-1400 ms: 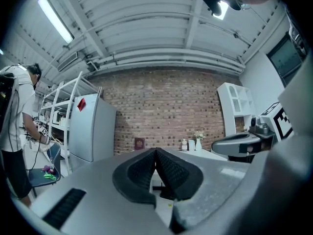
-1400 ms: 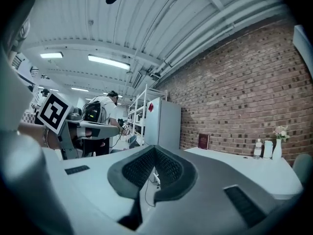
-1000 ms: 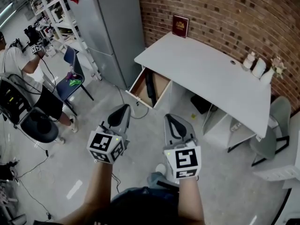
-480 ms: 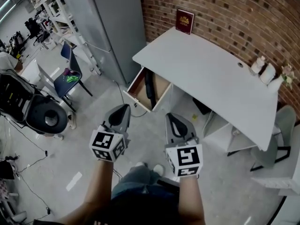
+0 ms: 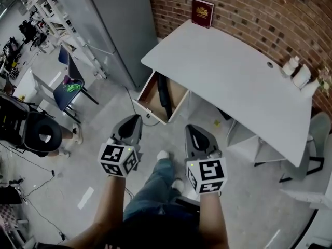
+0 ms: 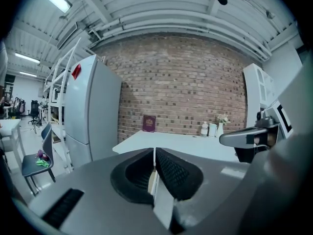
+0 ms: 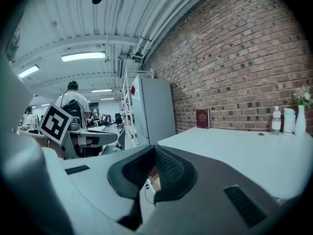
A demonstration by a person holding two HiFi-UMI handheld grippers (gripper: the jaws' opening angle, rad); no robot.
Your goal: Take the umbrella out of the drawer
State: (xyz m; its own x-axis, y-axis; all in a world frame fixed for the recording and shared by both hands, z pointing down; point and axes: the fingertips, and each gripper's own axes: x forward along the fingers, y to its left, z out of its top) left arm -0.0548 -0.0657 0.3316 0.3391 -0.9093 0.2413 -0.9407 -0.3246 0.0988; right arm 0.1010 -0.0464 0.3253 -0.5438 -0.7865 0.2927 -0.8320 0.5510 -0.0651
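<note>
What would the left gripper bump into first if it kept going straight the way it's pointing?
Probably the open drawer under the white desk: the left gripper, jaws shut, aims toward it with nothing visible between. Depth is hard to judge.

Grey grippers (image 5: 136,118) (image 5: 190,128), black-and-white marker cubes (image 5: 118,160) (image 5: 206,174)

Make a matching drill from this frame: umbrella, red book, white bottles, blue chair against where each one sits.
Things:
1. umbrella
2. red book
3. white bottles
4. blue chair

Places:
A. far right end of the desk top, near the wall
B. lying in the open drawer under the desk's left end
C. on the floor, left of the tall grey cabinet
D. upright against the brick wall at the desk's back corner

Pairs: 1-B, 2-D, 3-A, 4-C
</note>
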